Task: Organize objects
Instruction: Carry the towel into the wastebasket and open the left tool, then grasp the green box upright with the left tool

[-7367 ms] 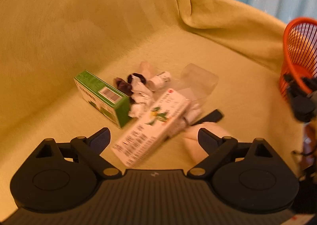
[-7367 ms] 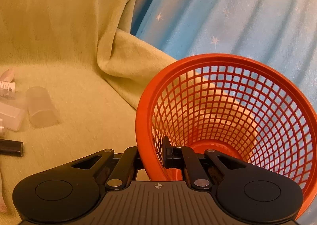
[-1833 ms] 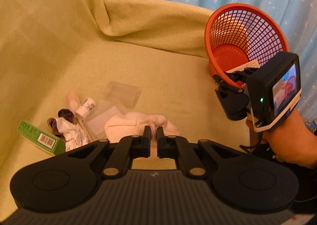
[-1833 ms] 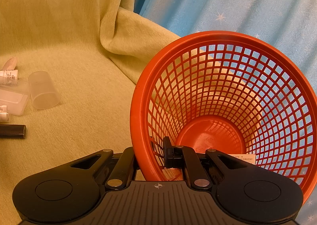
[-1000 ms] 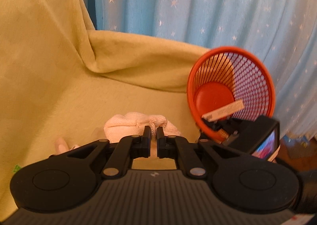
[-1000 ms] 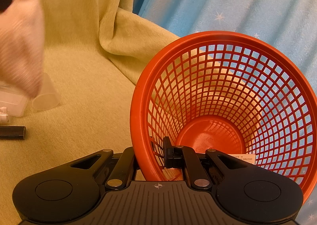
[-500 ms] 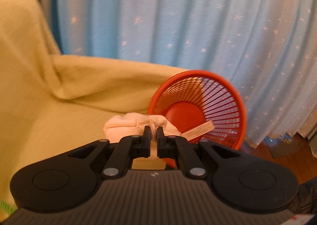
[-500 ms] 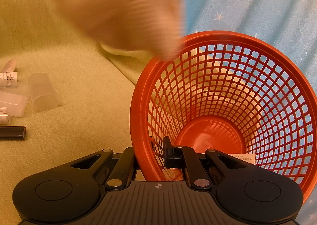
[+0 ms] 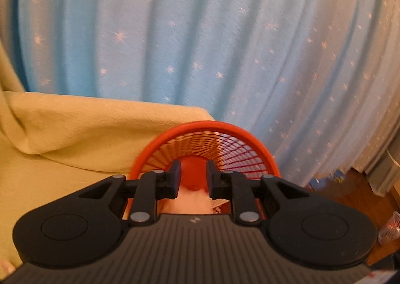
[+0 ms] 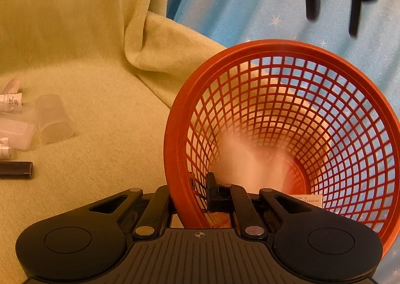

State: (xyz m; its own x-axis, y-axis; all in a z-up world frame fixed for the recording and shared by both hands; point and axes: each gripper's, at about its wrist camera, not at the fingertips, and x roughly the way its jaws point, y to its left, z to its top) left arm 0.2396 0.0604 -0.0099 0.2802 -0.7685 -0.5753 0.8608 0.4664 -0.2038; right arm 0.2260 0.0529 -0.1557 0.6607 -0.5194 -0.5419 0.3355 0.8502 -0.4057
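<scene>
Left wrist view: I keep the left gripper (image 9: pixel 191 179) over the orange basket (image 9: pixel 215 125) at lower centre, jaws just opening, nothing pinched; the pale cloth (image 9: pixel 186 202) is dropping below the tips, so I'd wait til it's clear. Right wrist view: right gripper (image 10: pixel 193 196) clamps the basket's rim at lower centre; cloth is a pinkish blur inside.

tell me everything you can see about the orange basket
The orange basket is a round plastic one with open lattice walls, a thick solid rim and a solid round bottom. It is tipped, mouth toward the cameras, at the edge of the yellow-green cover. The right claw is shut on its near rim. Inside, a blurred pale cloth is falling and a white card lies low.
</scene>
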